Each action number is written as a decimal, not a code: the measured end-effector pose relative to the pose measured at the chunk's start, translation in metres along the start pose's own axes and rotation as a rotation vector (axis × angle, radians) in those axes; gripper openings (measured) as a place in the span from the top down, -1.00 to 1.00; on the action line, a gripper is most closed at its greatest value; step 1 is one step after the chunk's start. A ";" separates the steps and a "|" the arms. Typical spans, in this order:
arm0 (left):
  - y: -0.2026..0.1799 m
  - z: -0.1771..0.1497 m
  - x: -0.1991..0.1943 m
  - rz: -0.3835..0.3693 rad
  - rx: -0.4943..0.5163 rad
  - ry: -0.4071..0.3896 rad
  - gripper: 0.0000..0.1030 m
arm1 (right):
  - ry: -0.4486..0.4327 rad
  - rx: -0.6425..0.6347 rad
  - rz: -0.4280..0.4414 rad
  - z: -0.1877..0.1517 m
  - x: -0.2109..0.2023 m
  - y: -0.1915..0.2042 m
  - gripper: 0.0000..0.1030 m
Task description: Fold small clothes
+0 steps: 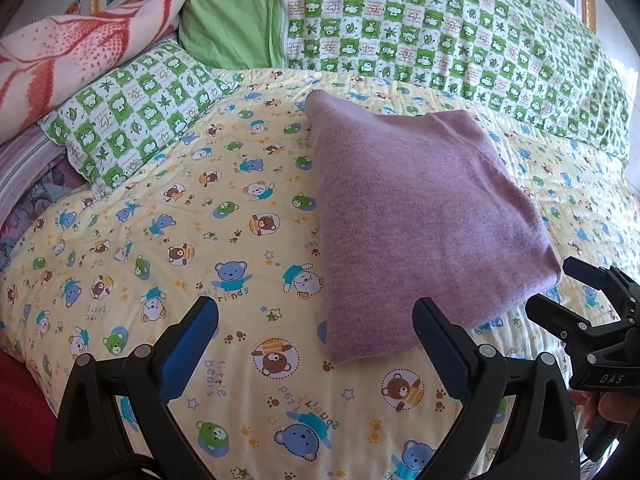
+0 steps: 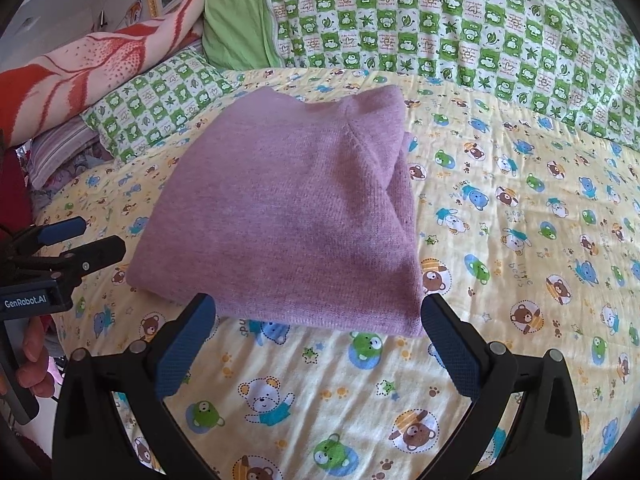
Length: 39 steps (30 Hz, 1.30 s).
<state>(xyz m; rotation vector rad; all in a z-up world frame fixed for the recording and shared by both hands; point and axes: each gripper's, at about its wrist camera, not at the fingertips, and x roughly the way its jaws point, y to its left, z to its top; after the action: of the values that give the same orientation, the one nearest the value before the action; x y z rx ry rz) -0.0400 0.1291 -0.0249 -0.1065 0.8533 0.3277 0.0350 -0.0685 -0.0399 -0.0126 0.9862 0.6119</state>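
Apparently the folding is at or near its end: my purple knit sweater lies on the yellow bear-print quilt as a compact, roughly rectangular bundle, its layers stacked and a folded edge showing along the right side. No sleeve or hem trails loose that I can see, so I judge that little is left beyond perhaps squaring the bundle or setting it aside; whether other garments await is not shown.

My left gripper hovers over the quilt with its blue-padded jaws spread wide and nothing between them, the sweater's near corner just ahead of its right finger. My right gripper likewise stands spread and empty, its fingertips just at the sweater's near edge. In the left wrist view, the right gripper sits close by the sweater's right corner, with part of a hand below it.

Legible writing: "GenRobot.AI" on the left gripper's body as seen from the right wrist view; "DAS" on the right gripper's body from the left wrist view. The quilt carries "little bears" and "best friends". A green checked frog-print coverlet and matching pillow lie behind.
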 end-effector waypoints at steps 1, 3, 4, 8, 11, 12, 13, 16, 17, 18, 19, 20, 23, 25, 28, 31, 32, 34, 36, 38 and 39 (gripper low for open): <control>0.000 0.000 0.000 0.001 0.001 0.000 -0.90 | 0.000 0.002 0.002 0.000 0.000 0.000 -0.99; -0.001 0.000 0.000 -0.001 0.006 -0.002 -0.90 | 0.000 0.005 0.005 0.001 0.000 0.000 -0.99; -0.001 0.000 0.000 -0.002 0.008 -0.001 -0.90 | 0.000 0.006 0.006 0.001 0.000 0.001 -0.99; -0.002 0.001 0.000 -0.002 0.012 -0.003 -0.90 | -0.001 0.005 0.009 0.003 -0.001 0.001 -0.99; -0.003 0.001 0.000 -0.004 0.016 -0.006 -0.90 | -0.004 0.008 0.010 0.003 -0.002 0.002 -0.99; -0.004 0.002 0.000 -0.004 0.017 -0.006 -0.91 | -0.005 0.008 0.009 0.004 -0.002 0.001 -0.99; -0.004 0.002 0.000 -0.004 0.017 -0.007 -0.90 | -0.006 0.008 0.010 0.004 -0.002 0.001 -0.99; -0.004 0.002 0.000 -0.005 0.020 -0.007 -0.91 | -0.007 0.011 0.011 0.004 -0.003 0.001 -0.99; -0.004 0.002 0.000 -0.005 0.020 -0.006 -0.91 | -0.009 0.012 0.011 0.004 -0.003 0.001 -0.99; -0.004 0.002 0.000 -0.006 0.020 -0.006 -0.91 | -0.010 0.013 0.012 0.004 -0.003 0.001 -0.99; -0.004 0.002 0.000 -0.004 0.021 -0.007 -0.91 | -0.010 0.013 0.011 0.004 -0.003 0.001 -0.99; -0.004 0.002 0.000 -0.003 0.022 -0.007 -0.91 | -0.009 0.011 0.012 0.004 -0.003 0.001 -0.99; -0.004 0.002 0.001 -0.001 0.024 -0.008 -0.91 | -0.013 0.011 0.011 0.005 -0.004 0.001 -0.99; -0.004 0.002 0.001 -0.001 0.025 -0.009 -0.91 | -0.015 0.015 0.014 0.005 -0.004 0.001 -0.99; -0.003 0.003 0.002 -0.001 0.023 -0.008 -0.91 | -0.019 0.021 0.012 0.007 -0.005 0.002 -0.99; -0.003 0.003 0.001 -0.005 0.021 -0.010 -0.91 | -0.027 0.021 0.016 0.008 -0.007 0.003 -0.99; -0.004 0.003 0.001 -0.006 0.022 -0.013 -0.91 | -0.029 0.021 0.016 0.008 -0.008 0.003 -0.99; -0.005 0.003 -0.001 -0.007 0.026 -0.017 -0.91 | -0.030 0.021 0.019 0.009 -0.008 0.004 -0.99; -0.006 0.003 -0.001 -0.010 0.030 -0.017 -0.91 | -0.031 0.023 0.015 0.009 -0.008 0.004 -0.99; -0.006 0.003 -0.001 -0.012 0.033 -0.019 -0.91 | -0.033 0.028 0.019 0.010 -0.008 0.004 -0.99; -0.006 0.003 -0.001 -0.012 0.032 -0.018 -0.91 | -0.033 0.031 0.018 0.010 -0.009 0.003 -0.99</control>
<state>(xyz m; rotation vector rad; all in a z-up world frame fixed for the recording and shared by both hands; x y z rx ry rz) -0.0363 0.1235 -0.0224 -0.0785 0.8400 0.3032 0.0378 -0.0671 -0.0267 0.0337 0.9645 0.6120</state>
